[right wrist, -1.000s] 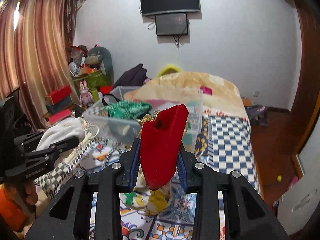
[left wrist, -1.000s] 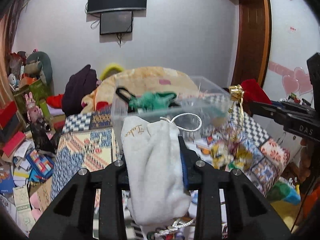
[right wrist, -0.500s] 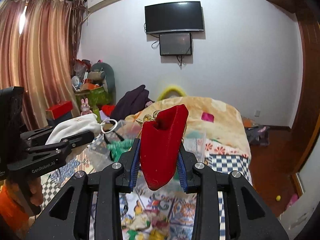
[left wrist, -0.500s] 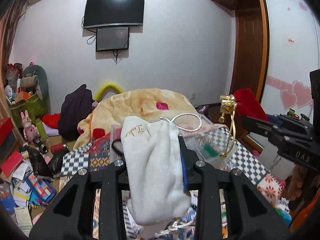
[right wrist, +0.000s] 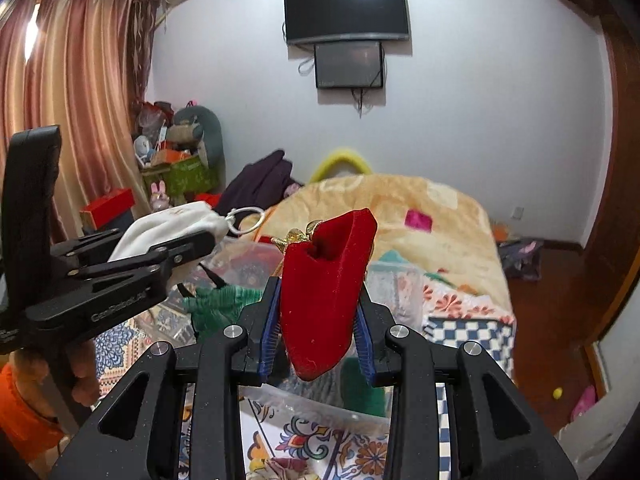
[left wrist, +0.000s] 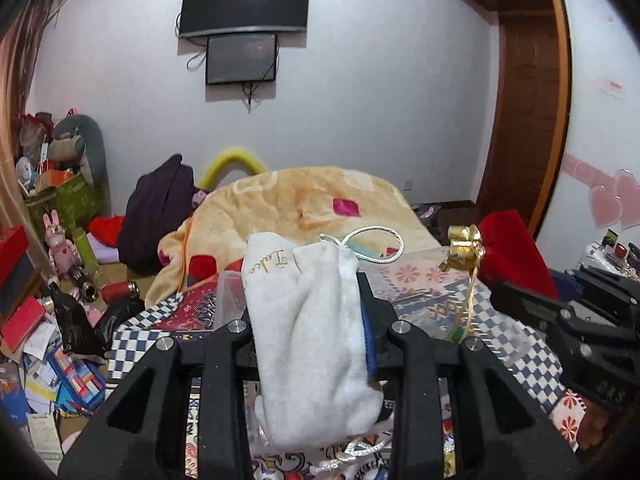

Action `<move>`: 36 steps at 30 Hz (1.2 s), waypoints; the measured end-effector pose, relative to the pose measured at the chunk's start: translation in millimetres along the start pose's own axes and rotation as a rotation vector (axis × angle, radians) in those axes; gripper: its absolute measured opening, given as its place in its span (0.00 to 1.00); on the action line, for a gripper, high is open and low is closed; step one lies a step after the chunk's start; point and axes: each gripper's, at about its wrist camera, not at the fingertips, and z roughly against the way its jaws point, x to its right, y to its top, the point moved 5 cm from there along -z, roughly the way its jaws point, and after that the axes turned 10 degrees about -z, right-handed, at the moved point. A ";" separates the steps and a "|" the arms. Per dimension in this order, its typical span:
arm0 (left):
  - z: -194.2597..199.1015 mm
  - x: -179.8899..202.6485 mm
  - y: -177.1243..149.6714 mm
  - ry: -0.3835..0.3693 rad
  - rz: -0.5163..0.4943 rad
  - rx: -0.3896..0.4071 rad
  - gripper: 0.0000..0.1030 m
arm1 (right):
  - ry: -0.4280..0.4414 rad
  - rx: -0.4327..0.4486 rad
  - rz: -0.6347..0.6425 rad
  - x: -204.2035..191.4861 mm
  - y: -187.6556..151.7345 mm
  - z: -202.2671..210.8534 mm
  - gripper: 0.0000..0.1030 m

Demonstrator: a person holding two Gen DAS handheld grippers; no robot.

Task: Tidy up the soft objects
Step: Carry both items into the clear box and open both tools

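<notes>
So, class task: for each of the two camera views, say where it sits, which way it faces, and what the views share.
Left wrist: sits on the left gripper, faces the bed and TV wall; its jaws clamp the white pouch; right gripper at right.
Right wrist: sits on the right gripper, same heading; its jaws clamp the red pouch; left gripper at left.
Shared: TV, orange blanket, both pouches.
</notes>
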 end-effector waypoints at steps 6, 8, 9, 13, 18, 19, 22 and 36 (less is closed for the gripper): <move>-28.0 7.5 -10.9 0.011 -0.023 -0.056 0.32 | -0.008 -0.074 -0.014 12.2 -10.3 -21.3 0.29; -36.9 11.7 -14.8 0.008 -0.037 -0.078 0.32 | -0.011 -0.104 -0.012 13.8 -14.9 -28.8 0.29; -40.2 12.5 -16.4 0.003 -0.039 -0.086 0.32 | -0.014 -0.114 -0.009 14.5 -16.3 -31.7 0.29; -53.2 15.1 -22.6 -0.013 -0.031 -0.126 0.32 | -0.022 -0.145 0.004 11.5 -20.2 -40.8 0.29; -56.8 16.8 -26.7 -0.012 -0.042 -0.146 0.35 | -0.041 -0.161 0.042 7.7 -23.5 -43.2 0.30; -56.6 17.4 -27.0 -0.013 -0.047 -0.146 0.40 | -0.043 -0.159 0.046 7.9 -23.4 -43.0 0.30; -52.0 22.1 -28.9 -0.022 -0.058 -0.152 0.61 | -0.035 -0.174 0.046 5.7 -23.3 -41.4 0.37; 3.1 21.4 -16.1 -0.042 -0.058 -0.048 0.76 | -0.035 -0.077 0.070 3.7 -10.4 3.8 0.54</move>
